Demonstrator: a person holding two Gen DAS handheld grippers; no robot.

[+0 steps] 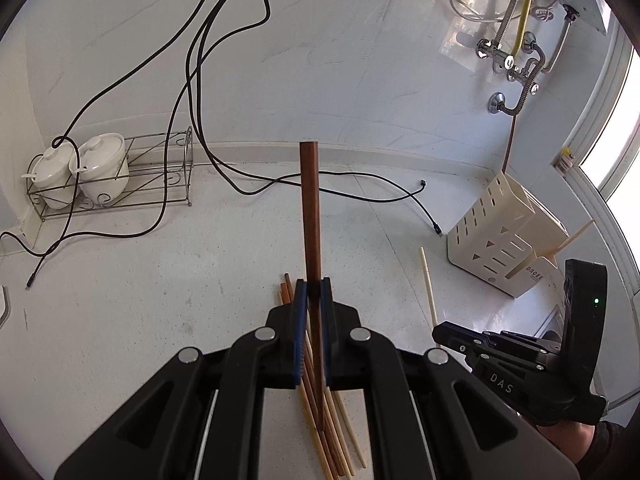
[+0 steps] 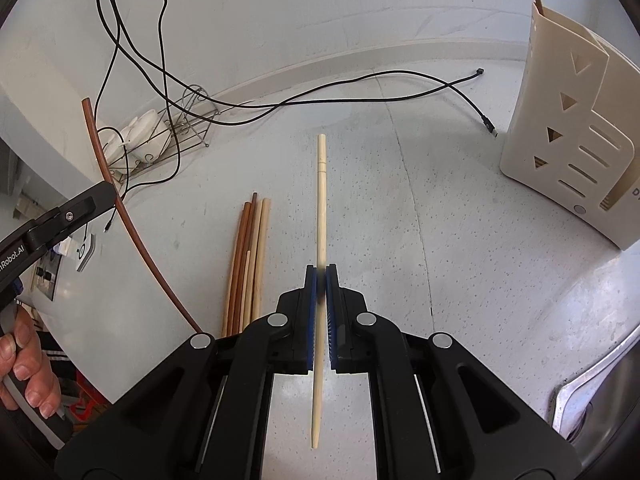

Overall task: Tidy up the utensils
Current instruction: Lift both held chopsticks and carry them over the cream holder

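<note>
My left gripper (image 1: 314, 286) is shut on a dark brown chopstick (image 1: 310, 208) and holds it above the counter; the same chopstick shows at the left of the right wrist view (image 2: 105, 160). My right gripper (image 2: 321, 274) is shut on a pale bamboo chopstick (image 2: 321, 200), also seen in the left wrist view (image 1: 428, 284). A bundle of several brown and pale chopsticks (image 2: 248, 256) lies on the counter between the grippers, under my left gripper (image 1: 324, 420). A cream utensil holder (image 1: 504, 236) stands at the right (image 2: 560, 140) with a pale chopstick in it.
Black cables (image 1: 192, 80) trail across the white counter and wall. A wire rack with two white lidded pots (image 1: 80, 172) stands at the back left. Pipes and valves (image 1: 512, 60) are on the wall. A steel sink edge (image 2: 600, 392) is at the right.
</note>
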